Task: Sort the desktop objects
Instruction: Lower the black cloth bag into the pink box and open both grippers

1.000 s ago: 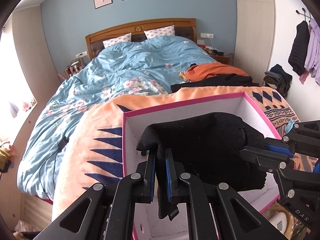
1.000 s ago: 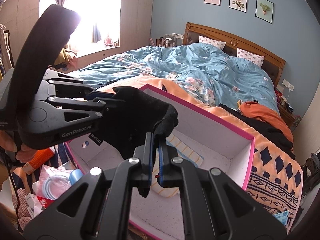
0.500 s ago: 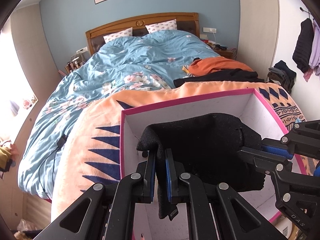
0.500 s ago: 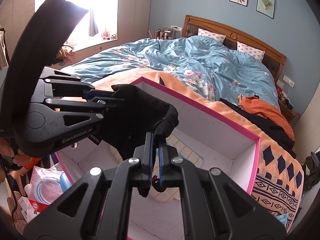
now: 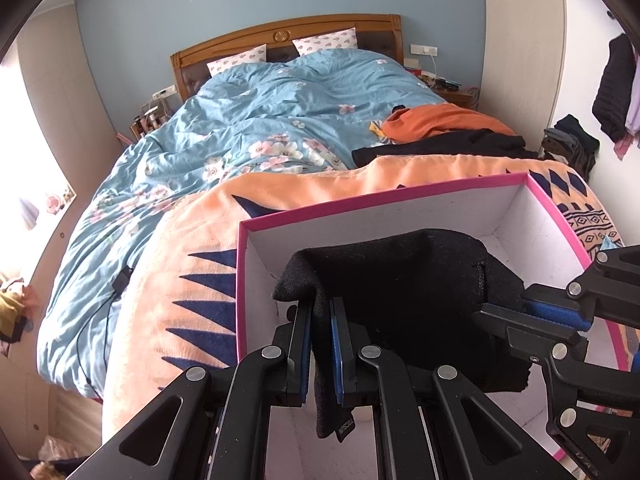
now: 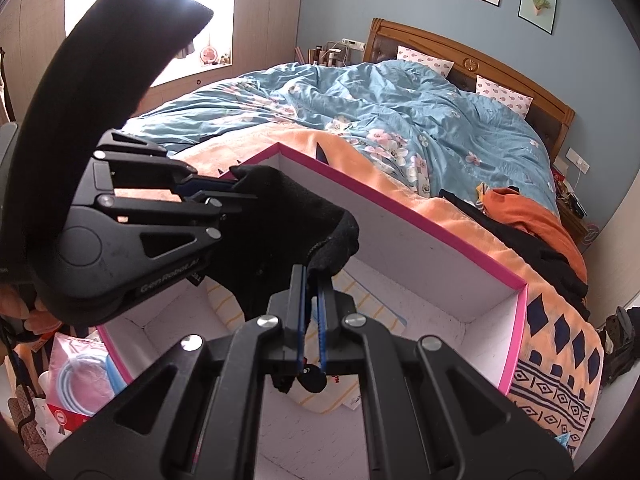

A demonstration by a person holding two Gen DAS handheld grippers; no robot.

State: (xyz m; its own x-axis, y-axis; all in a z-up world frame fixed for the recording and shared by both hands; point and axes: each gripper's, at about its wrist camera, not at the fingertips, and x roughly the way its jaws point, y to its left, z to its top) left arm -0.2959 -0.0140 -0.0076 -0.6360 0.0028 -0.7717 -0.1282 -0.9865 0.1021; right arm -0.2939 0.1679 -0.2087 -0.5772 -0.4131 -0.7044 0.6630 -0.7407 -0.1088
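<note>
A black knitted cloth (image 5: 404, 280) hangs stretched between my two grippers, just above the open inside of a white box with a pink rim (image 5: 360, 205). My left gripper (image 5: 320, 305) is shut on the cloth's left edge, where a small label dangles. Coming in from the right, my right gripper (image 5: 508, 305) is shut on the other edge. In the right wrist view my right gripper (image 6: 313, 277) pinches a corner of the black cloth (image 6: 280, 216), and my left gripper (image 6: 240, 189) holds it from the left. The box (image 6: 404, 210) has a yellow striped cloth (image 6: 372, 310) on its floor.
The box stands on an orange patterned blanket (image 5: 192, 272) at the foot of a bed with a blue floral duvet (image 5: 260, 120). Orange and black clothes (image 5: 440, 128) lie on the bed's right side. A pink packet (image 6: 76, 368) lies beside the box.
Both grippers carried the black cloth forward and slightly down over the box, which now fills more of both views. Both grips are unchanged.
</note>
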